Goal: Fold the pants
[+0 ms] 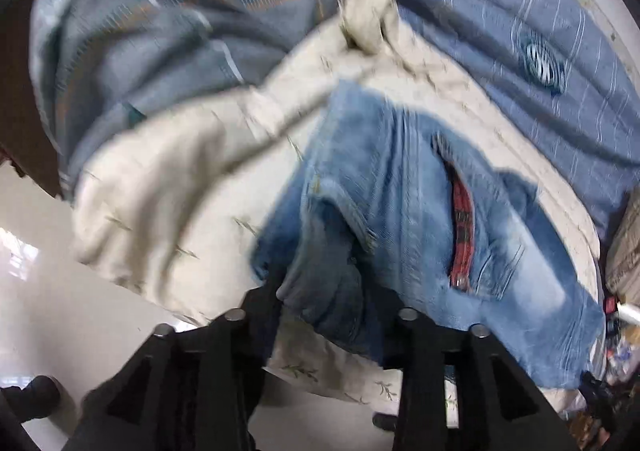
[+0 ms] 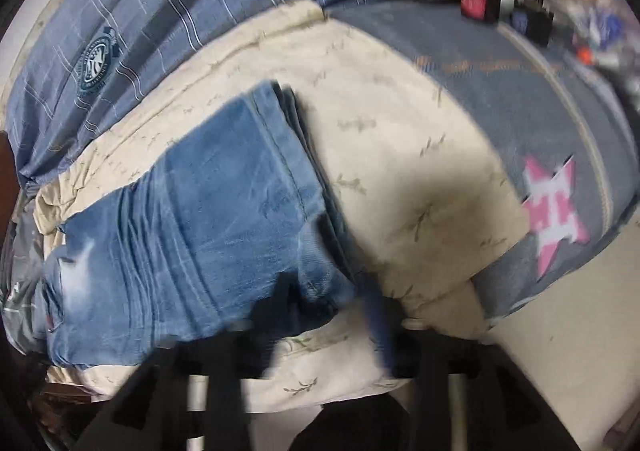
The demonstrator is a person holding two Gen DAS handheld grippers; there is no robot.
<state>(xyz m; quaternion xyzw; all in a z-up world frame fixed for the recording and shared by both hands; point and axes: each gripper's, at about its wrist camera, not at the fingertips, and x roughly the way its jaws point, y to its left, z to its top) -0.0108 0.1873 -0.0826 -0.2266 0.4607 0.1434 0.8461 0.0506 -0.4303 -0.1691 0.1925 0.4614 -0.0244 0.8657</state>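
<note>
Left fingers [image 1: 328, 303] around jeans [image 1: 400, 211], red zipper [image 1: 463, 235] there only

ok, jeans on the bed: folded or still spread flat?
Folded at least once. The jeans lie as a compact stack on the cream quilt, layered edges showing along one side. How many folds: cannot tell, the pictures are blurred.

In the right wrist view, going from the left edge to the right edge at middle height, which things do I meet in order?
blue jeans → cream quilt → grey-blue blanket with a pink and white star patch.
</note>
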